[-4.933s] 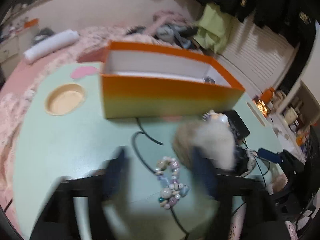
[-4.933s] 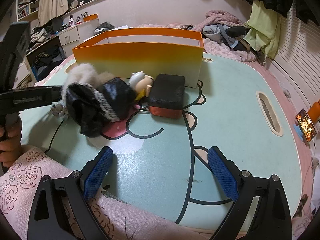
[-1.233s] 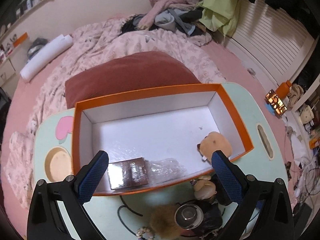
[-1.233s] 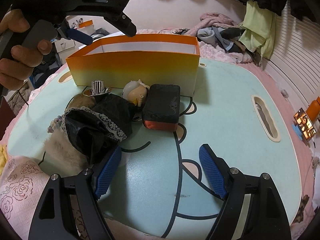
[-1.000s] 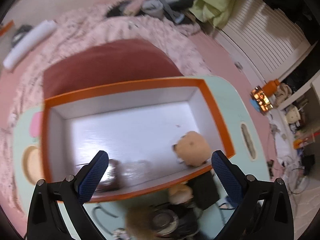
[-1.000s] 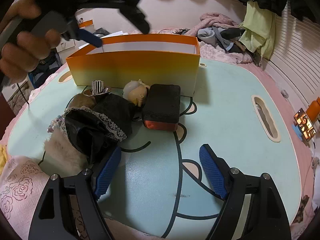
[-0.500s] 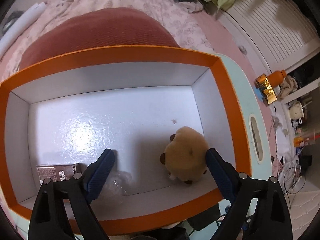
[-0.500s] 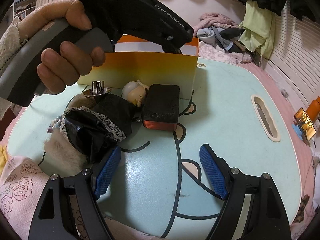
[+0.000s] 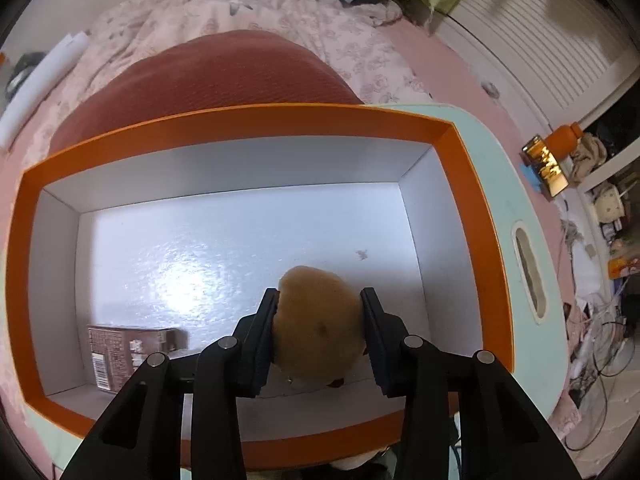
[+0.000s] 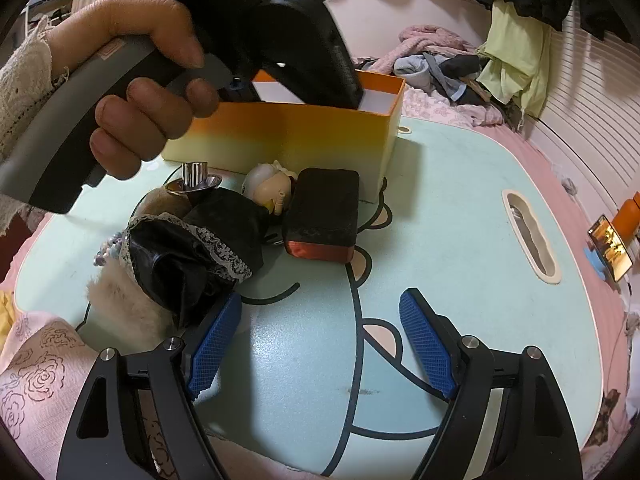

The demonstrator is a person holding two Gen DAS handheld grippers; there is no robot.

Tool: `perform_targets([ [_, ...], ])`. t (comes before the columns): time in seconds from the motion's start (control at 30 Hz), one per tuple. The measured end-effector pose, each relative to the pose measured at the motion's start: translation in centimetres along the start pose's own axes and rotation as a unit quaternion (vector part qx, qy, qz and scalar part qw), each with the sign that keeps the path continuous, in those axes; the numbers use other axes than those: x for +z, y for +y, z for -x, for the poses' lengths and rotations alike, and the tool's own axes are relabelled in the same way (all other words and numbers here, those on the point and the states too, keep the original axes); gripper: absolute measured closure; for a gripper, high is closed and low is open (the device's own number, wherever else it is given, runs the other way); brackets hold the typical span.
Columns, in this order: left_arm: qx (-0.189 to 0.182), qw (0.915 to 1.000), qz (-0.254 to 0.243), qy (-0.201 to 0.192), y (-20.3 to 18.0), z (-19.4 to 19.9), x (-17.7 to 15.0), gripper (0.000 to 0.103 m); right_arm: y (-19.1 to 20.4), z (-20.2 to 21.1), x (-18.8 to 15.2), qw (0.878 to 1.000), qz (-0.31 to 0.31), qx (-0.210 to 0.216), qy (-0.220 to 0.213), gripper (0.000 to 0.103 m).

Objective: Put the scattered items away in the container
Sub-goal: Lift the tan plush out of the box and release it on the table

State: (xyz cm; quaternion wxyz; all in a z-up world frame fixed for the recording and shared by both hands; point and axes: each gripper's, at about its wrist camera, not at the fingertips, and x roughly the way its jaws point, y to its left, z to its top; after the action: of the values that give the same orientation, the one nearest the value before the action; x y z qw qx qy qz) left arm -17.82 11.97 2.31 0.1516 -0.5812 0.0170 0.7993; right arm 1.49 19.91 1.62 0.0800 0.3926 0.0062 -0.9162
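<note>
My left gripper [image 9: 318,316] reaches down into the orange box [image 9: 256,120] and is shut on a tan plush toy [image 9: 316,320] near the box's right front corner. A brown carton [image 9: 120,348] lies on the white box floor at the left front. In the right wrist view the left gripper's body dips into the box [image 10: 304,136]. My right gripper [image 10: 320,344] is open and empty over the mint table [image 10: 460,240]. In front of the box lie a black lace cloth [image 10: 200,248], a doll head [image 10: 268,184], a black-and-red case [image 10: 322,212], white fur [image 10: 120,304] and a silver knob [image 10: 195,178].
A bead bracelet [image 10: 106,254] lies partly under the cloth. A red cushion [image 9: 200,76] and pink bedding lie behind the box. The table has an oval slot [image 10: 530,232] at the right. An orange bottle [image 10: 628,216] stands far right.
My left gripper has dropped lower into the box and its fingers have closed around the tan plush toy. The right gripper has stayed still and open.
</note>
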Motion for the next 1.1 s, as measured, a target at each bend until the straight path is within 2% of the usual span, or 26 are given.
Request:
perform_targets([
  [0.1, -0.024, 0.9992, 0.01, -0.031, 1.5, 2.4, -0.2, 0.066, 0.0, 0.1, 0.0, 1.0, 0.0, -0.001, 0.0, 0.022],
  [0.2, -0.053, 0.9954, 0.01, -0.079, 2.6, 6.7, -1.4, 0.066, 0.0, 0.1, 0.0, 1.0, 0.0, 0.0, 0.0, 0.022],
  [0.33, -0.055, 0.9891, -0.007, -0.136, 4.2, 11.5, -5.2, 0.064, 0.0, 0.1, 0.0, 1.0, 0.0, -0.001, 0.0, 0.022],
  [0.4, -0.035, 0.9875, 0.006, -0.154, 5.9, 12.5, -7.4, 0.063, 0.0, 0.1, 0.1, 1.0, 0.001, -0.001, 0.0, 0.021],
  [0.47, 0.003, 0.987, 0.023, -0.159, 7.4, 12.1, -9.5, 0.063, 0.0, 0.2, 0.1, 1.0, 0.0, -0.001, 0.001, 0.021],
  [0.53, 0.012, 0.988, 0.036, -0.149, 8.4, 10.5, -10.9, 0.061, 0.0, 0.3, 0.1, 1.0, 0.001, -0.002, 0.001, 0.021],
  [0.6, -0.01, 0.989, 0.049, -0.139, 9.2, 8.7, -11.8, 0.054, 0.0, 0.3, 0.2, 1.0, 0.001, -0.002, 0.001, 0.02],
  [0.67, -0.041, 0.9864, 0.072, -0.142, 10.0, 7.8, -12.9, 0.053, 0.0, 0.4, 0.2, 1.0, 0.001, -0.002, 0.001, 0.02],
  [0.7, -0.051, 0.9833, 0.083, -0.154, 10.2, 7.9, -13.5, 0.047, 0.0, 0.4, 0.2, 1.0, 0.001, -0.002, 0.001, 0.02],
  [0.73, -0.059, 0.9786, 0.094, -0.173, 10.6, 8.4, -14.4, 0.031, -0.1, 0.5, 0.2, 1.0, -0.001, 0.001, 0.001, 0.02],
  [0.77, -0.059, 0.9743, 0.102, -0.192, 10.8, 8.7, -15.1, 0.023, -0.5, 0.4, 0.3, 1.0, -0.005, 0.006, 0.0, 0.02],
  [0.8, -0.049, 0.9709, 0.104, -0.21, 10.7, 9.1, -16.0, 0.01, -0.8, 0.6, 0.4, 1.0, -0.015, 0.013, -0.002, 0.02],
  [0.83, -0.028, 0.9687, 0.102, -0.225, 10.5, 9.3, -17.0, 0.007, -1.4, 0.9, 0.4, 0.999, -0.029, 0.022, -0.007, 0.02],
  [0.9, 0.012, 0.9668, 0.09, -0.239, 10.5, 9.4, -18.4, 0.007, -2.0, 2.1, 0.9, 0.998, -0.048, 0.036, -0.028, 0.02],
  [0.97, 0.035, 0.9662, 0.081, -0.242, 10.5, 8.8, -20.0, 0.007, -1.9, 3.6, 2.6, 0.996, -0.051, 0.046, -0.053, 0.02],
  [1.03, 0.032, 0.9676, 0.077, -0.238, 10.5, 7.9, -21.0, 0.007, -1.4, 4.6, 5.6, 0.994, -0.052, 0.068, -0.061, 0.02],
  [1.1, 0.024, 0.971, 0.064, -0.229, 10.0, 7.0, -21.7, 0.007, -0.2, 4.1, 9.5, 0.992, -0.058, 0.113, -0.026, 0.02],
])
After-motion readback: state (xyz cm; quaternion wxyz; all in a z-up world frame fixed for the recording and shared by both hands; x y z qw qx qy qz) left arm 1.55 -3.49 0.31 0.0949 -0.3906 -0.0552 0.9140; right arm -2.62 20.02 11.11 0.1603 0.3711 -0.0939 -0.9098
